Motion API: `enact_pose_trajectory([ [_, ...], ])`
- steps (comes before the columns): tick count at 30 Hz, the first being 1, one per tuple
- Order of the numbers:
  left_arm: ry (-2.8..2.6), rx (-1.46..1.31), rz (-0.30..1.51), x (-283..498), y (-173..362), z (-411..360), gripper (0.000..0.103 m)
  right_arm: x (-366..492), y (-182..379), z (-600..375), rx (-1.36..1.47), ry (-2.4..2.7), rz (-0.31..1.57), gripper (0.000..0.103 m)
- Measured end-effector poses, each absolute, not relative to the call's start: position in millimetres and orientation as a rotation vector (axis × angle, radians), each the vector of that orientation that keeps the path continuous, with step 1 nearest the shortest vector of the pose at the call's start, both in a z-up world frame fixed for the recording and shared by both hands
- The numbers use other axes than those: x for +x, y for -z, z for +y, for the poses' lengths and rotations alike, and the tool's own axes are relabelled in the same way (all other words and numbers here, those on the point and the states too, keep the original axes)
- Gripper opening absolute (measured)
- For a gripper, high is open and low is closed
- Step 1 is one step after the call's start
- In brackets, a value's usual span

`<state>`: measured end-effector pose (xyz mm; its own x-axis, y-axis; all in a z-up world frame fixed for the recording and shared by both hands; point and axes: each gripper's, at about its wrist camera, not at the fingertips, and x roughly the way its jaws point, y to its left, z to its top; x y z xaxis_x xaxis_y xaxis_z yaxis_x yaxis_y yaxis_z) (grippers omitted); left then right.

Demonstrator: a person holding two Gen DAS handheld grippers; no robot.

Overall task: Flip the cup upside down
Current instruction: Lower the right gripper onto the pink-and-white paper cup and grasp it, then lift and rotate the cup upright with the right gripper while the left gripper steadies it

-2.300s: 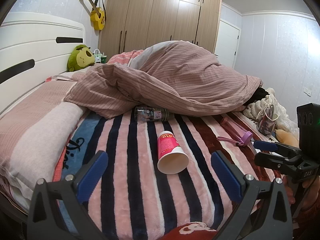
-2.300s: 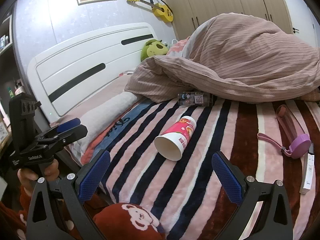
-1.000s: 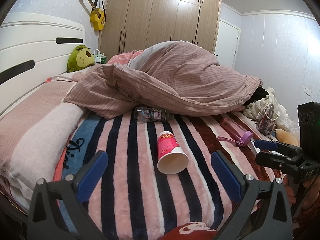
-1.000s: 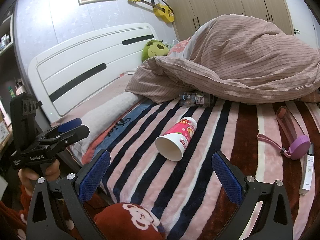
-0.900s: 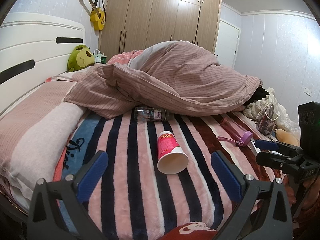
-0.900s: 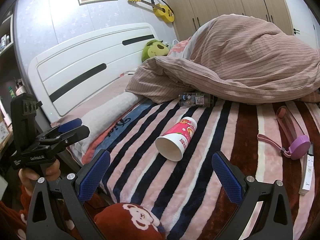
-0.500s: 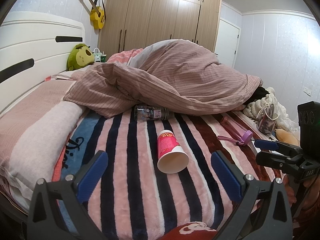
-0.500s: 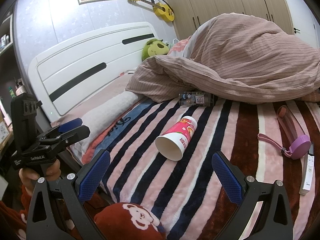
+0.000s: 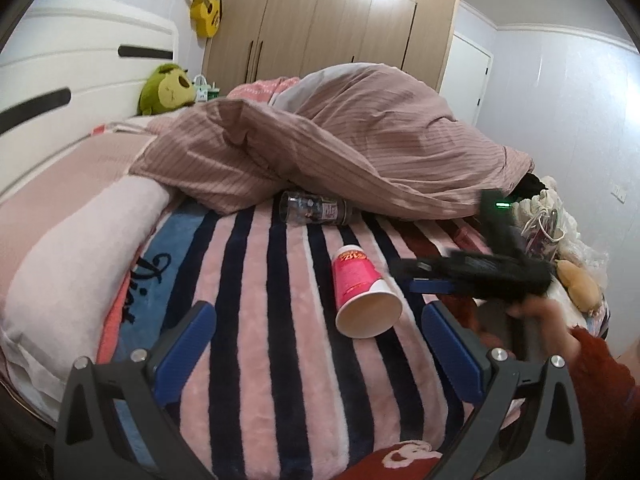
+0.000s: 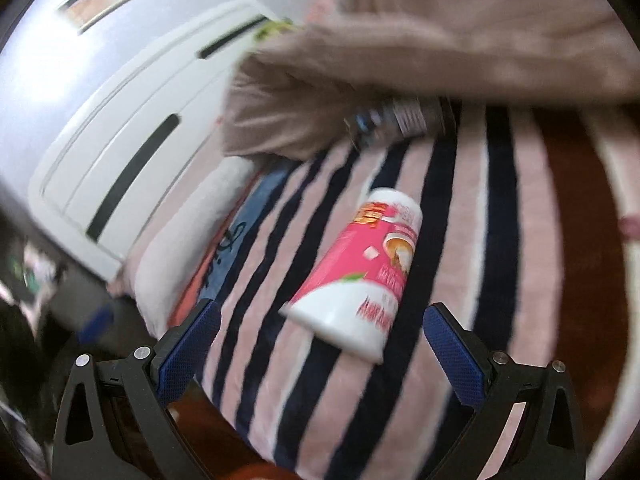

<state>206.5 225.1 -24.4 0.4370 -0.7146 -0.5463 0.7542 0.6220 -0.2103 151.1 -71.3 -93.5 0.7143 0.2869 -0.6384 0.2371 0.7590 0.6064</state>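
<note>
Lying on its side on the striped blanket [image 9: 256,320], the cup [image 9: 362,292] rested with its open mouth toward the near edge of the bed and its closed base pointing far, toward the heaped brown duvet [image 9: 360,148]. The left gripper [image 9: 318,352] hung low at the near edge with its blue pads spread wide, nothing between them, the cup sitting a little beyond and between their line. From the right, the right gripper [image 9: 416,278] reached in over the blanket, blurred, its tips just beside the cup's right flank near the rim; whether they touched it could not be told. In the right wrist view that gripper [image 10: 318,344] showed its blue pads held wide apart, with the cup [image 10: 364,276] lying large and slanted just beyond them, its white rim end nearest and not between the pads. Farther off, a clear bottle [image 9: 314,213] lay on its side at the foot of the duvet. A green plush toy [image 9: 168,89] sat at the far left by the white headboard [image 9: 72,80], and a yellow ukulele [image 9: 204,8] hung on the wall beside the wardrobe [image 9: 340,24].
</note>
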Motion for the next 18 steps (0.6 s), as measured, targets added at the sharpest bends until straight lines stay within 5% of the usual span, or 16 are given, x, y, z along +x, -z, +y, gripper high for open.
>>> enact_pose_trajectory([
  [2, 0.918, 0.058, 0.660, 213, 30, 228, 0.102, 173, 114, -81, 0.787, -0.029, 0.851, 0.085],
  [5, 0.926, 0.037, 0.682, 224, 37, 232, 0.102, 196, 140, -85, 0.840, -0.060, 0.931, 0.079],
  [18, 1.076, -0.096, 0.851, 251, 60, 220, 0.102, 176, 122, -14, 0.676, -0.259, 1.043, 0.071],
])
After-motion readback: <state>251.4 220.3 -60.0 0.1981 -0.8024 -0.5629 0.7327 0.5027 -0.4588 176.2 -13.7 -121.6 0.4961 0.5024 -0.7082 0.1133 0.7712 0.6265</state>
